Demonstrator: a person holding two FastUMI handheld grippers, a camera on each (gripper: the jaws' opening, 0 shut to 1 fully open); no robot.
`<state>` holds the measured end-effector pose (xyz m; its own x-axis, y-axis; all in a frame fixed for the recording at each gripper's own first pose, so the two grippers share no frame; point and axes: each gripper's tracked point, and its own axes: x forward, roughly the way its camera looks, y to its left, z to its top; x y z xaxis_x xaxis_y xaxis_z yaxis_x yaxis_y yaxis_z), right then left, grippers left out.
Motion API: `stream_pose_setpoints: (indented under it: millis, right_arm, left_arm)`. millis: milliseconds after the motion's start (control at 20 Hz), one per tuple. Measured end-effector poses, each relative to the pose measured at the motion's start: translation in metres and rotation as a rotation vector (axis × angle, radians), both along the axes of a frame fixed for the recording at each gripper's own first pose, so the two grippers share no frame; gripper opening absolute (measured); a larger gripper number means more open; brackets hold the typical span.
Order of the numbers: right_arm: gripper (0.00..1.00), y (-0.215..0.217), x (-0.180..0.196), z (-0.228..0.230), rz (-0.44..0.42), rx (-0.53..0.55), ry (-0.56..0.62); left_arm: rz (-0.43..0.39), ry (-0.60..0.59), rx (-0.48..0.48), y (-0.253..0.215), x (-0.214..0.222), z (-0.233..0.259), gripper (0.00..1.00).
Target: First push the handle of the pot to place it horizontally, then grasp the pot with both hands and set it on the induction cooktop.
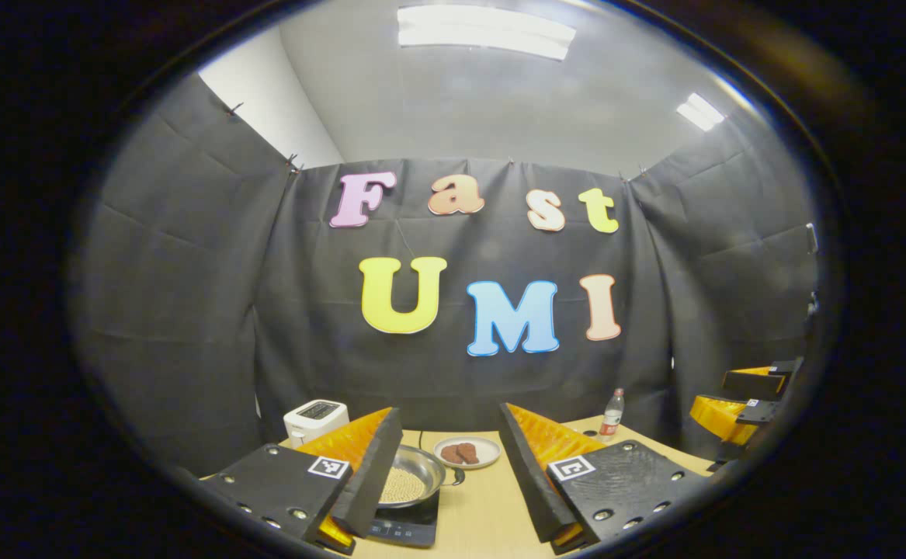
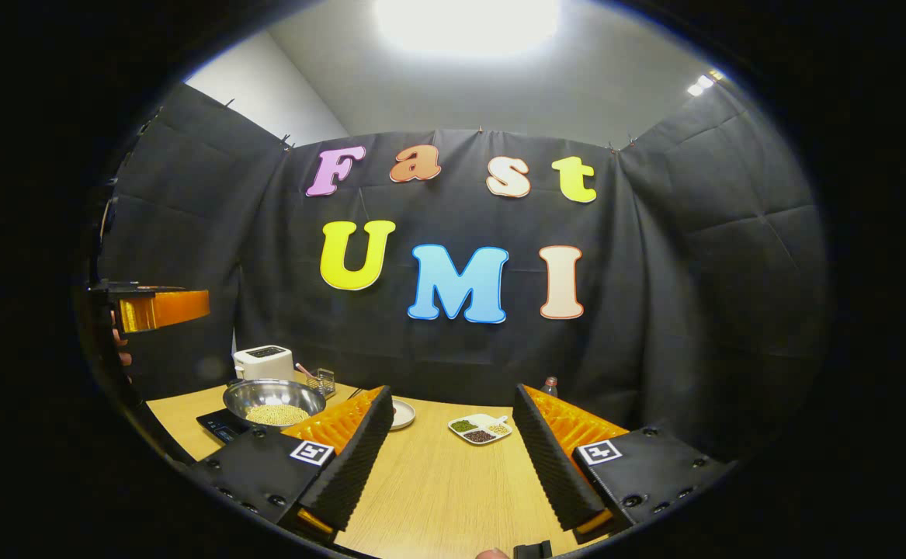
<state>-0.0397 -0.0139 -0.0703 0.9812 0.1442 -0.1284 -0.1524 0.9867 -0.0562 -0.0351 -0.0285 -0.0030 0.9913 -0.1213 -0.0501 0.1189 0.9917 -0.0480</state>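
The steel pot [image 1: 412, 475] holds pale grains and rests on the black induction cooktop [image 1: 410, 526], just ahead of my left gripper [image 1: 448, 435] and partly behind its left finger. A short dark handle [image 1: 457, 477] sticks out on the pot's right side. The left gripper is open with nothing between its fingers. In the right gripper view the pot [image 2: 274, 400] sits on the cooktop [image 2: 218, 423] at the far left of the table. My right gripper [image 2: 453, 404] stands open over bare wood, well to the right of the pot.
A white toaster [image 1: 315, 419] stands behind the cooktop. A small plate [image 1: 466, 452] with brown pieces, a divided dish [image 2: 480, 428] of grains, a wire basket [image 2: 324, 380] and a bottle [image 1: 612, 414] sit toward the back of the wooden table [image 2: 437, 489].
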Motion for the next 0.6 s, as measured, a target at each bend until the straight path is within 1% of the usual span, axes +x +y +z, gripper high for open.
stream_pose_setpoints:
  millis: [50,250,300,350,400,450,500,550,600]
  right_arm:
    - [0.95,0.0,-0.001,0.002,-0.007,0.003,-0.004]
    - [0.95,0.017,-0.004,0.007,0.015,0.02,-0.017]
    - [0.95,0.02,-0.004,0.008,0.023,0.016,-0.018]
    - [1.0,0.023,-0.003,0.009,0.028,0.012,-0.02]
    - [0.95,0.025,-0.002,0.01,0.03,0.013,-0.026]
    - [0.95,0.029,-0.002,0.013,0.031,0.019,-0.03]
    - [0.98,0.032,-0.002,0.014,0.035,0.026,-0.031]
    - [0.95,0.036,-0.002,0.014,0.039,0.029,-0.031]
    - [0.98,0.036,-0.001,0.013,0.04,0.026,-0.03]
  left_arm:
    - [0.002,0.001,-0.002,0.001,-0.003,0.0,0.75]
    - [0.005,-0.001,-0.008,0.007,-0.011,0.004,0.75]
    - [0.007,-0.008,-0.011,0.009,-0.013,0.008,0.77]
    - [0.008,-0.008,-0.013,0.01,-0.015,0.007,0.75]
    - [0.009,-0.007,-0.013,0.012,-0.017,0.007,0.75]
    - [0.009,-0.006,-0.01,0.014,-0.018,0.006,0.75]
    - [0.011,-0.008,-0.006,0.016,-0.02,0.007,0.75]
    - [0.015,-0.014,-0.003,0.018,-0.02,0.01,0.75]
    - [0.017,-0.017,0.0,0.019,-0.021,0.01,0.75]
